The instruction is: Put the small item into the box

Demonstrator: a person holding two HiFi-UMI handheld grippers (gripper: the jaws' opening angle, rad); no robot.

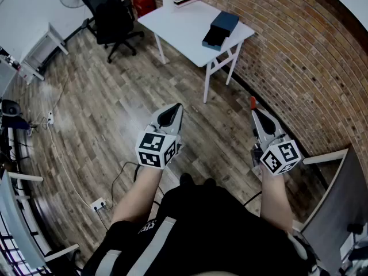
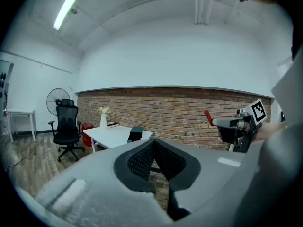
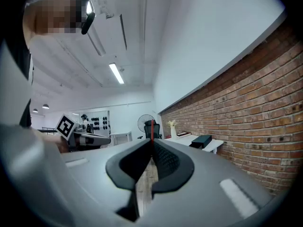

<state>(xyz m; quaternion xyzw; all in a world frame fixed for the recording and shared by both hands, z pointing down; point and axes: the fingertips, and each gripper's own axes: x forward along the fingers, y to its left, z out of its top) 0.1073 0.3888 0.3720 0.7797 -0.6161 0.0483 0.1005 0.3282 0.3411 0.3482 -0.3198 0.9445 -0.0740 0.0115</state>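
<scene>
Right hand-held gripper (image 1: 256,114) is pinched shut on a small, thin red item (image 1: 252,102) and held out ahead, probably to carry it. Left hand-held gripper (image 1: 175,110) is closed on nothing. The dark blue rectangular box (image 1: 223,23) sits on the white folding surface (image 1: 184,27) by the brick wall, well apart from both. Wooden plank floor (image 1: 115,114) lies between; the black office chair (image 1: 109,10) stands off to one side.

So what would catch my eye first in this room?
Two handheld grippers fill the lower middle of the head view: the left gripper shut on nothing, the right gripper pinching a small red item. Ahead, a white table by the brick wall carries a dark box.
</scene>
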